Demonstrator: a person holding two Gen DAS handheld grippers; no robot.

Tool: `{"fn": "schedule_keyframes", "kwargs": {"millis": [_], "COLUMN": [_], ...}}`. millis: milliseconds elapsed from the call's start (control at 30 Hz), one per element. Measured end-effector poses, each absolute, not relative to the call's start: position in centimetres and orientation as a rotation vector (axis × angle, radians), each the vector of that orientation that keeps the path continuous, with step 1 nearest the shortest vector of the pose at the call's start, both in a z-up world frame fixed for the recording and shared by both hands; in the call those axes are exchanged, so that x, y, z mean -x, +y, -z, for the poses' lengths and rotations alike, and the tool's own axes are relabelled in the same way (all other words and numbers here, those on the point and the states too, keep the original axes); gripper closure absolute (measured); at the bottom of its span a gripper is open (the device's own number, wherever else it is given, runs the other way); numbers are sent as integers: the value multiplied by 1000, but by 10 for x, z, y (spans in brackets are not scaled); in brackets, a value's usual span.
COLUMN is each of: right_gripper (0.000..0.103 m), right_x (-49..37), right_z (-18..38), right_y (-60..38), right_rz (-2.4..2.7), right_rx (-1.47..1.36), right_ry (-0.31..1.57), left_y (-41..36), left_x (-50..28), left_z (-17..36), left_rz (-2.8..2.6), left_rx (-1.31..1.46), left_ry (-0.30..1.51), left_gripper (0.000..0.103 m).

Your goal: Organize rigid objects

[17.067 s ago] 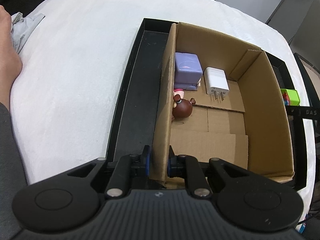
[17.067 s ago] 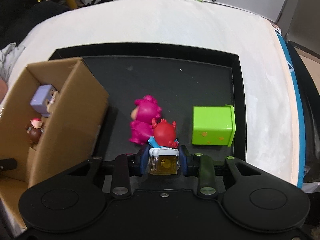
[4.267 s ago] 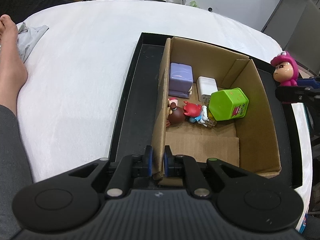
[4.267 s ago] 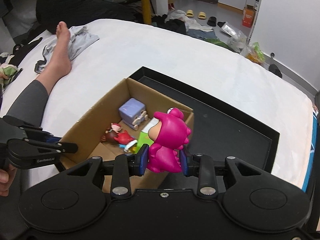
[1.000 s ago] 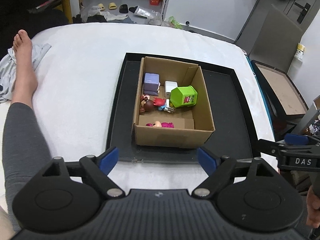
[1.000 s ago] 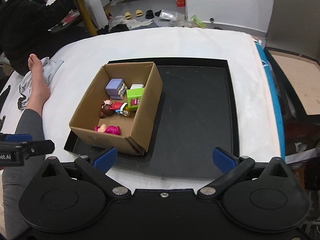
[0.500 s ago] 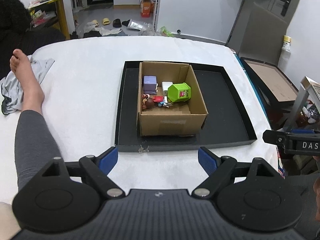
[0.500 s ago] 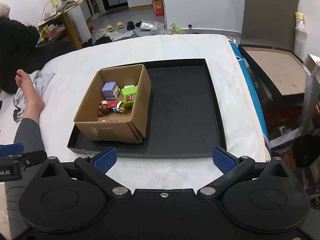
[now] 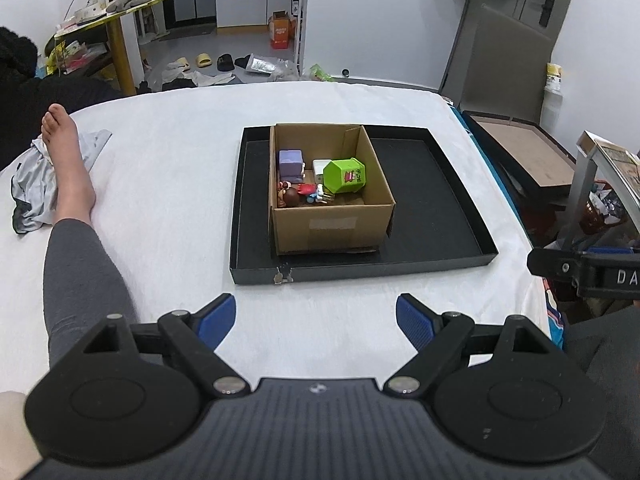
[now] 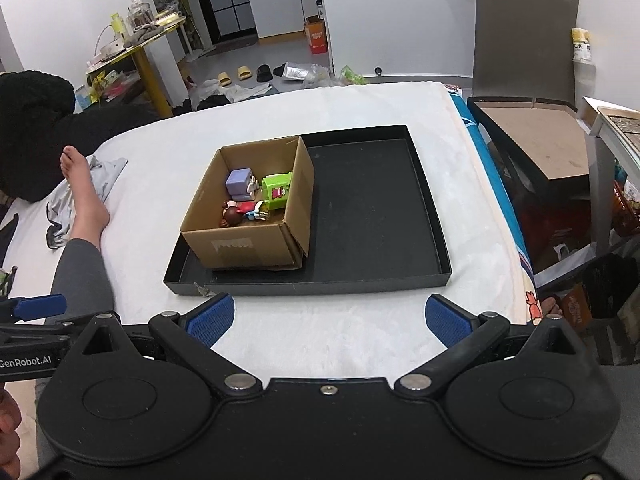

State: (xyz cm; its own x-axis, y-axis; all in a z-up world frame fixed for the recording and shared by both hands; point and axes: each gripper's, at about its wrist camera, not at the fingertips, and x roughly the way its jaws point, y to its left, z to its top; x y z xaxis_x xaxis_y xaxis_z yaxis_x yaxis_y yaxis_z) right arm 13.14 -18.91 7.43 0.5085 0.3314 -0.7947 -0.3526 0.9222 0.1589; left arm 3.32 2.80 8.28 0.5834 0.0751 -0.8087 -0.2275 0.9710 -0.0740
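A cardboard box (image 9: 332, 228) stands in the left part of a black tray (image 9: 432, 200) on the white bed. Inside it lie a purple cube (image 9: 292, 164), a white charger (image 9: 320, 168), a green cube (image 9: 346, 176), a brown figure (image 9: 290, 196) and a red figure (image 9: 310, 190). The box (image 10: 240, 248), green cube (image 10: 278, 190) and purple cube (image 10: 239, 182) also show in the right wrist view. My left gripper (image 9: 315, 316) is open and empty, well back from the tray. My right gripper (image 10: 326, 318) is open and empty, also short of the tray (image 10: 380, 220).
A person's leg and bare foot (image 9: 68, 168) lie on the bed at the left, beside grey cloth (image 9: 32, 196). A flat brown box (image 10: 532, 136) and a chair stand right of the bed. The right part of the tray holds nothing.
Both grippers have pulled further back and up from the tray, so the box looks smaller. Both stay open and empty.
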Motion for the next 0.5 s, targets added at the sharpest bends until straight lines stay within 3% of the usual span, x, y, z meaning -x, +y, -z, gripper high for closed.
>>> {"fn": "schedule_keyframes", "kwargs": {"millis": [500], "right_gripper": [0], "right_x": [-117], "right_z": [-77], "right_y": [-189], "right_rz": [-414], "right_rx": [31], "right_ry": [927], "left_y": [30], "left_x": [-22], "left_z": [-81], "left_rz": [-184], "left_rx": [180], "left_ry": [918], "left_gripper": [17]}}
